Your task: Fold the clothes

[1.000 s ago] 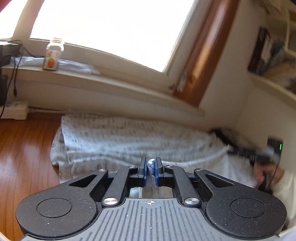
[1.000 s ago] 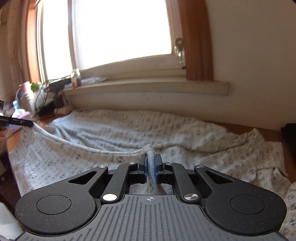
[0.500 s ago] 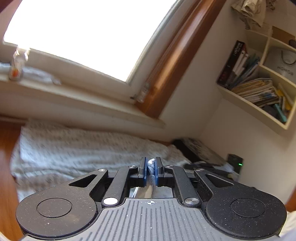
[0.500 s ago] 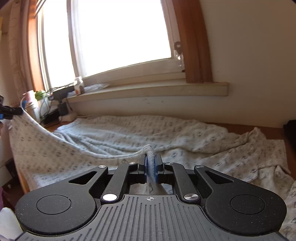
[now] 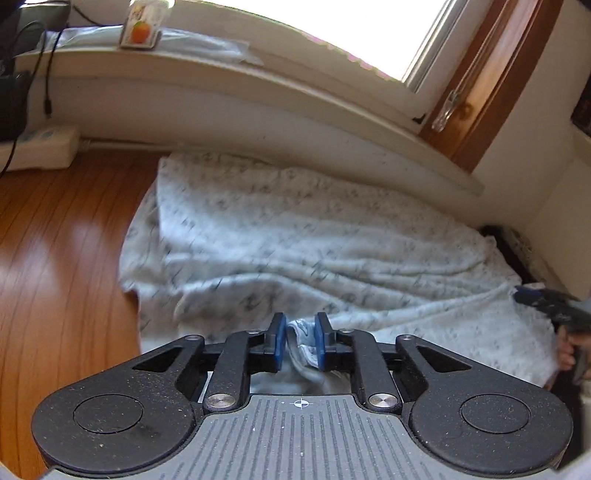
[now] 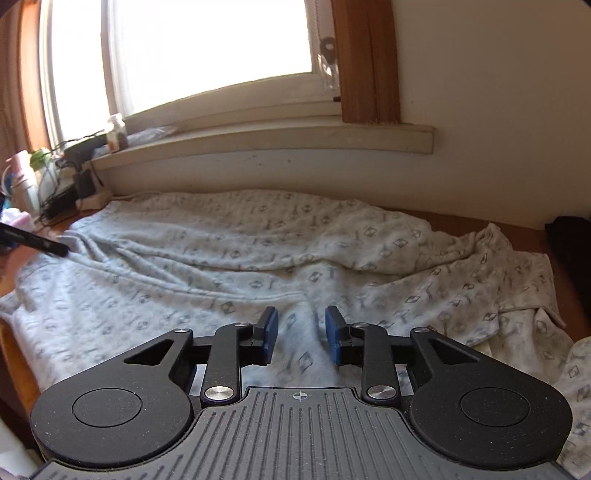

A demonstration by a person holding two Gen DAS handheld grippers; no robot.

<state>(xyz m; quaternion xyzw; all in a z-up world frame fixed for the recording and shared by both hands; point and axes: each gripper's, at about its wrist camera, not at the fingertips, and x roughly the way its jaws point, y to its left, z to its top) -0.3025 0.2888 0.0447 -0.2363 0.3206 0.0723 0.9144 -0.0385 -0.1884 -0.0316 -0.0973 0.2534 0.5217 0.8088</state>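
The patterned grey garment (image 6: 258, 258) lay spread and creased on the wooden surface (image 5: 55, 229) below the windowsill (image 6: 258, 136). My right tool (image 6: 301, 334) stood released above the cloth. My left tool (image 5: 300, 341) stood parted around a bunched edge; whether it gripped, I could not tell. I judged a fold was being laid; smoothing would follow.

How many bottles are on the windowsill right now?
1: a bottle with an orange label, at the sill's left end; the right view shows it too. Others may be hidden past the frame.
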